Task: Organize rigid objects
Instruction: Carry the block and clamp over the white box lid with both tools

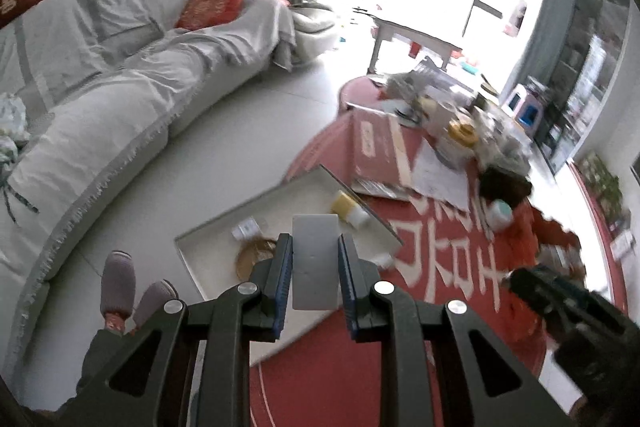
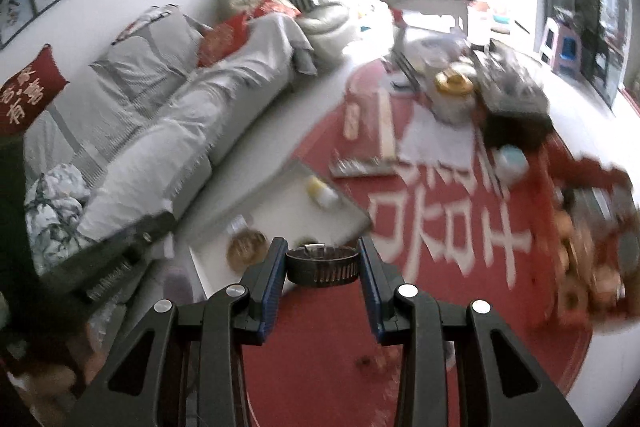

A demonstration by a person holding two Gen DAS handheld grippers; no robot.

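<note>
Both tools loaded above the tray

My left tool (image 1: 314, 263) clamps a grey card (image 1: 315, 259), my right tool (image 2: 322, 263) a dark ring (image 2: 322, 264); either could slip and miss the white tray (image 1: 208, 231).

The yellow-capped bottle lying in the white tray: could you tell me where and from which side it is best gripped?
Probably across its pale body, from above. The yellow-capped bottle lies on its side on the floor of the white tray, clear of the rim, so tongs closing across its round sides should hold best. Both tongs are already full.
</note>
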